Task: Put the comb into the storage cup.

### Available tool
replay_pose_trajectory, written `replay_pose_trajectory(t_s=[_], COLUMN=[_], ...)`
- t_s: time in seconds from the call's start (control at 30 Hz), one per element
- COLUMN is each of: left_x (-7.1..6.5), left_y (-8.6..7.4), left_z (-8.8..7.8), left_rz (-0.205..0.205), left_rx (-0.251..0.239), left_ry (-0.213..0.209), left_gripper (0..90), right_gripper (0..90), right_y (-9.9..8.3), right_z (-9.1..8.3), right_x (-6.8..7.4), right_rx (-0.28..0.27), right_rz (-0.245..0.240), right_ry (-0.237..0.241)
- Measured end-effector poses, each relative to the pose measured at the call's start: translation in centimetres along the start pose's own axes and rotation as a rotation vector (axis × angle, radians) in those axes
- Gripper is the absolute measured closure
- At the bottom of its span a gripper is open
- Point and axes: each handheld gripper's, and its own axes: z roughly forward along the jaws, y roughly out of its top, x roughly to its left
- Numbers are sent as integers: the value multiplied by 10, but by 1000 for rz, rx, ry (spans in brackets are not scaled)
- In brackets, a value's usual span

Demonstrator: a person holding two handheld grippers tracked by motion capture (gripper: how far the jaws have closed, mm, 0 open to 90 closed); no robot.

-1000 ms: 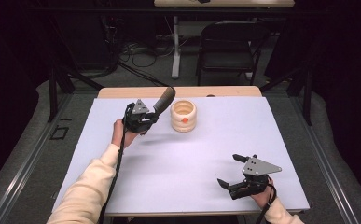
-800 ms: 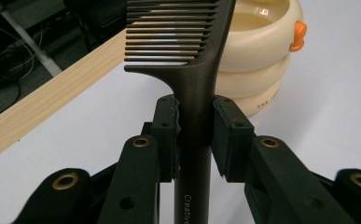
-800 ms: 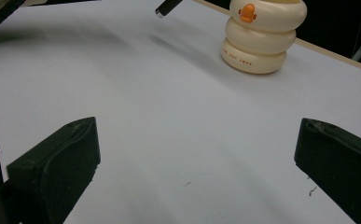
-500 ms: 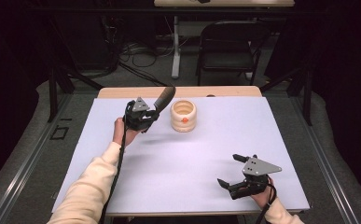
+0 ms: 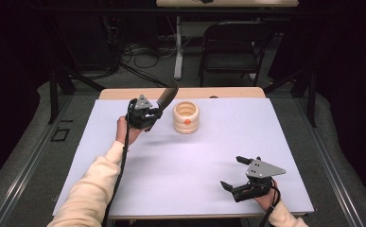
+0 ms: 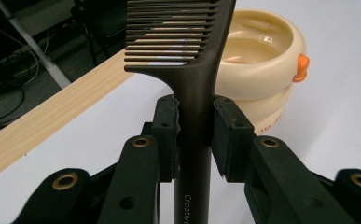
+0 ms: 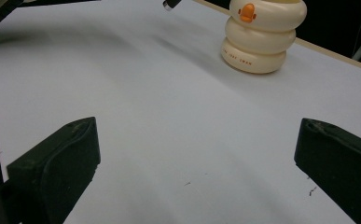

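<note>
White tabletop (image 5: 195, 165) | left claw (image 6: 194, 116) clenched on comb (image 6: 192, 60) handle, teeth above cream holder (image 6: 262, 65) ahead | comb light, stiff, slick: grip handle | right claw (image 5: 232, 172) released, well apart

"Creative" on comb (image 6: 194, 93) handle

A pale lilac sheet (image 5: 204, 156) covers the table, and a strip of bare light wood (image 5: 228, 92) runs along the table's far edge beyond the sheet. Behind the table, a dark folding chair (image 5: 235, 47) stands on the grey floor. Left of that chair, a white table leg (image 5: 178, 47) rises from the floor, with a tangle of cables (image 5: 138, 54) lying to its left. A small square outline, perhaps tape (image 5: 60, 135), marks the floor left of the table.
</note>
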Motion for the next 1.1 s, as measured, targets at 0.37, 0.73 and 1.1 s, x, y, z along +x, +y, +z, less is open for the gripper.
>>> replay_pose_trajectory(t_s=[0.37, 0.73, 1.1], left_x=[-1, -2, -2], left_y=[7, 13, 19], left_z=[1, 3, 3], left_rz=[4, -1, 2], left_rx=[-6, -21, -32], left_ry=[1, 3, 5], left_gripper=[726, 725, 726], right_gripper=[0, 0, 0], right_y=[0, 0, 0], right_z=[0, 0, 0], right_x=[0, 0, 0], right_rx=[0, 1, 0], right_rz=[1, 2, 3], right_ry=[-1, -3, -4])
